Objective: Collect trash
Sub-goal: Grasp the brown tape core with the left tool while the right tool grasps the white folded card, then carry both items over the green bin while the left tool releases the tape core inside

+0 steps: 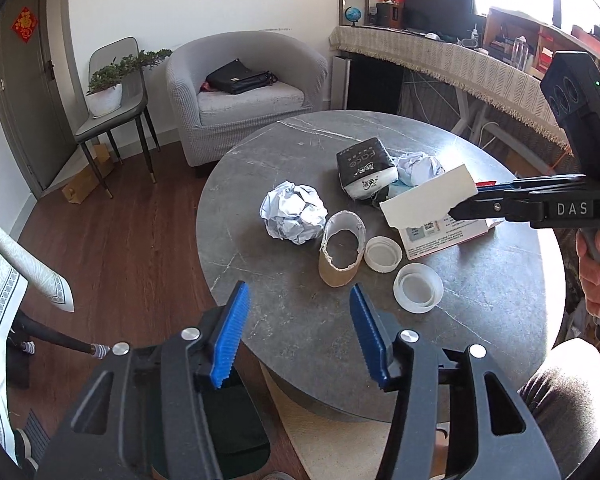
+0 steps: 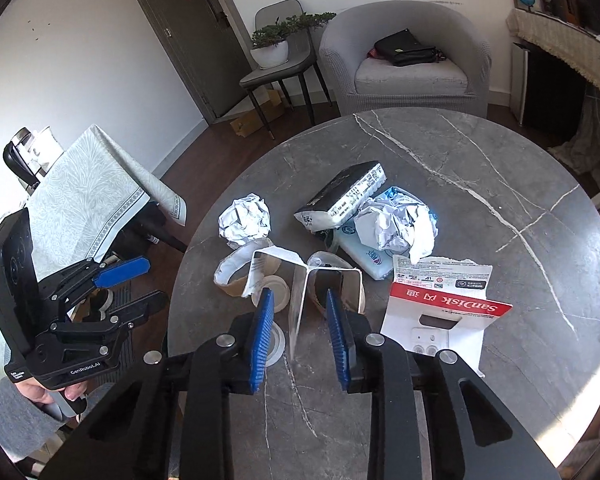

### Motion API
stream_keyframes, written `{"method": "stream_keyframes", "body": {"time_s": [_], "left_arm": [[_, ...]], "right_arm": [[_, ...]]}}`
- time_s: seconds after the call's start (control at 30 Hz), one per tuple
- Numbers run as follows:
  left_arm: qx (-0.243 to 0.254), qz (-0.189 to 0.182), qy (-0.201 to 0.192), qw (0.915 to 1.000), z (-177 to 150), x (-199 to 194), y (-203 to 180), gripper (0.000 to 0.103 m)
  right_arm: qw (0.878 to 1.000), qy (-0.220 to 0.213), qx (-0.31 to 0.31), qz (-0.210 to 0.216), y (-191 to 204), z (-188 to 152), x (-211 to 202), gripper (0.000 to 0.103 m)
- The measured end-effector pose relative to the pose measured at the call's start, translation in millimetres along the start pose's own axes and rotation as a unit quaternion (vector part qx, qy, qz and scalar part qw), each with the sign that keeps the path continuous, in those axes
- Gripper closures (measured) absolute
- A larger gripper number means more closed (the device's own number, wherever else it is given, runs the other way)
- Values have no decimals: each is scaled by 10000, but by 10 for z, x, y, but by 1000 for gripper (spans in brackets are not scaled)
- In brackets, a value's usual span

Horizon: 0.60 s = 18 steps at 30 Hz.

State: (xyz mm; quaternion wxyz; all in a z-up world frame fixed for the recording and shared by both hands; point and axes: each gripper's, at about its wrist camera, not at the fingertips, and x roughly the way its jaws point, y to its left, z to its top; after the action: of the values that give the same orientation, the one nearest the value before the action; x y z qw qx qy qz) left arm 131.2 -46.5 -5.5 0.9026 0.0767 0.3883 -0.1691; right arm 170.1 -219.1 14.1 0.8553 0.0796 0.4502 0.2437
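holding a white card [image 1: 426, 196] in closed jaws, the right gripper [image 2: 300, 326] is raised; the left gripper [image 1: 298, 330], open and empty, points at the nearer paper cup [image 1: 340, 254].

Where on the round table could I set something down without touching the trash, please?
The far half of the table, beyond the black tissue pack, is bare, as is the right side past the SanDisk card. The middle is crowded: the crumpled paper ball, torn cup and lids lie close together.
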Motion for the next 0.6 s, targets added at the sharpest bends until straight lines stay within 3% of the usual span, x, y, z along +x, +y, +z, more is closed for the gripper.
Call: {"method": "stream_keyframes", "body": {"time_s": [0.23,0.43,0.6], "left_arm": [[70,-150,195,9997,157,331,-46,47],[-92,-434,214,9988,240,450,-64,49],[-26,-431,311,9986,241,560,-145,51]], "right_arm": [[9999,59,58,126,-24,15,148,101],[9994,-265,178,135,-83,19,-78,103],[9985,-427,245,221,-168,31,-285,103]]}}
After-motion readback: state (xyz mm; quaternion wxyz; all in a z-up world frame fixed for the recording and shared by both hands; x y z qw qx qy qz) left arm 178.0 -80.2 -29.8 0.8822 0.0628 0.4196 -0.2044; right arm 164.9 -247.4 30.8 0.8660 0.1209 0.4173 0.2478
